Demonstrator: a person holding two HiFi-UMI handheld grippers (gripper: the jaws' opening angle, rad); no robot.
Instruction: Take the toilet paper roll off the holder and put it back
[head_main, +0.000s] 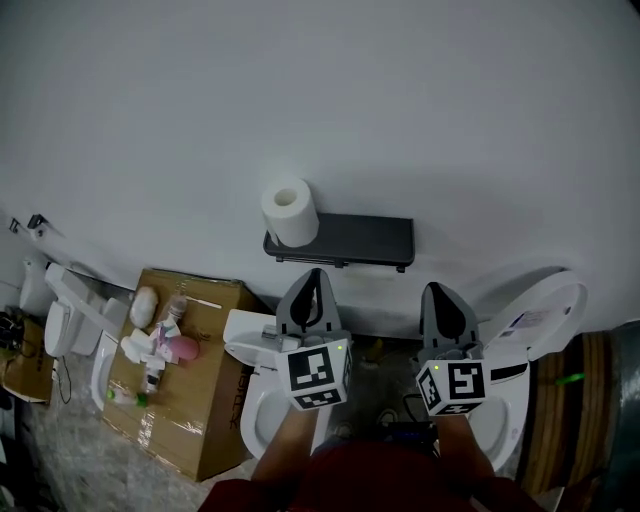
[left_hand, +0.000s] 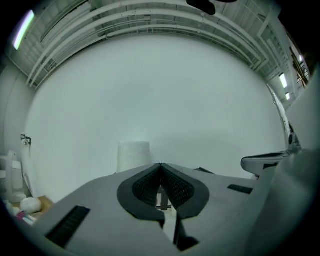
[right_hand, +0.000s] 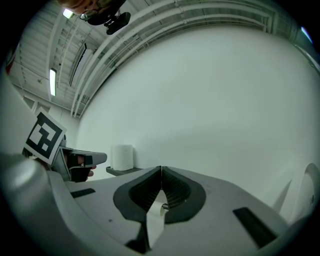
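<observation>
Hanging on the wall above two toilets, the holder carries the roll upright on its left end. The left gripper and right gripper hover below it and well apart from it, each clenched on nothing. If they go in like this, the closed jaws would likely knock the light roll off the ledge toward a bowl. A hard squeeze could also dent its soft side.

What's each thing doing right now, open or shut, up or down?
Roll, standing upright on the holder's left end.
Left gripper, shut, empty.
Right gripper, shut, empty.
Right toilet lid, up.
Box, closed.
</observation>
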